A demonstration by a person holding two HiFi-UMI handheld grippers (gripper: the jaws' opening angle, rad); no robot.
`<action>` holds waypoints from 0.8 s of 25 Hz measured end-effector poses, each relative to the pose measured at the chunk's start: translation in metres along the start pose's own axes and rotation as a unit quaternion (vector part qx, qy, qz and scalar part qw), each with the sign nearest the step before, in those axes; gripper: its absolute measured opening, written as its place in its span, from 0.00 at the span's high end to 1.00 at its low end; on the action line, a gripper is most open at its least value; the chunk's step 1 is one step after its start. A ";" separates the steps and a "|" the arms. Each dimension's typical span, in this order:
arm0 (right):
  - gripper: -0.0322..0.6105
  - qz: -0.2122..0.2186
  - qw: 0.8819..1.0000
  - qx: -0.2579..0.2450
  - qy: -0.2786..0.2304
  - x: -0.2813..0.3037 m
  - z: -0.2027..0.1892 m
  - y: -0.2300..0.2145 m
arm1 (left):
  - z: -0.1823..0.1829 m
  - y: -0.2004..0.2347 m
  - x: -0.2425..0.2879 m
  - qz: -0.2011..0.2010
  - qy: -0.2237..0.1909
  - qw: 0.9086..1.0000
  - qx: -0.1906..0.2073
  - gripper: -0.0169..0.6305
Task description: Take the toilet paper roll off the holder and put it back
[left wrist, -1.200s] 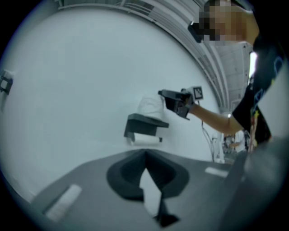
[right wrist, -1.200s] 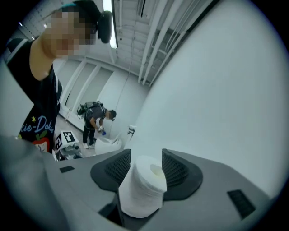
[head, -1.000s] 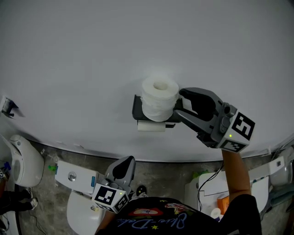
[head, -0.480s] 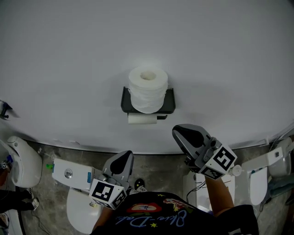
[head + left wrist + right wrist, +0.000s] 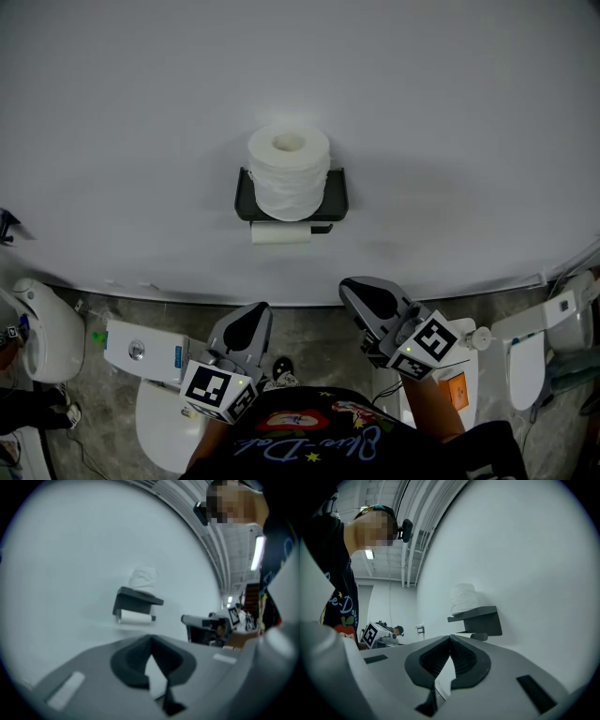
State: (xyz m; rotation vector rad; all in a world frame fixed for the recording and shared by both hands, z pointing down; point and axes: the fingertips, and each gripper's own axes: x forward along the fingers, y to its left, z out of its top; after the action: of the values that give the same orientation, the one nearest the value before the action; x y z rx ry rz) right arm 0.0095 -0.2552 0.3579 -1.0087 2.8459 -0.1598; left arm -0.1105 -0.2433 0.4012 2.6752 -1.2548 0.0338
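Head view: white toilet paper roll stands upright on black wall holder, up-left of nearer right claw; it and left claw closed, empty

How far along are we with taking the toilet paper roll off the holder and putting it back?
Done, it seems: the toilet paper roll stands upright on top of the black holder, with another roll on the bar beneath. In hand: nothing; the left gripper and right gripper are both shut, empty, low and clear of it. Left: nothing evident.
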 end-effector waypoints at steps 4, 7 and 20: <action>0.93 -0.003 1.000 0.008 0.001 -0.005 -0.002 -0.001 | -0.002 -0.004 -0.001 0.001 -0.001 1.000 -0.002 0.98; 0.93 0.000 1.000 0.009 0.007 -0.008 -0.005 -0.001 | -0.002 -0.006 -0.002 0.003 0.002 1.000 0.000 0.98; 0.93 -0.004 1.000 0.004 0.021 -0.020 -0.013 0.002 | -0.002 -0.014 -0.006 0.008 0.000 1.000 0.001 0.98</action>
State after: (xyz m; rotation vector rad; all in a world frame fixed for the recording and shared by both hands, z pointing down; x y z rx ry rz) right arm 0.0220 -0.2405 0.3723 -1.0262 2.8760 -0.1958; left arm -0.1035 -0.2293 0.3998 2.6674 -1.2775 0.0374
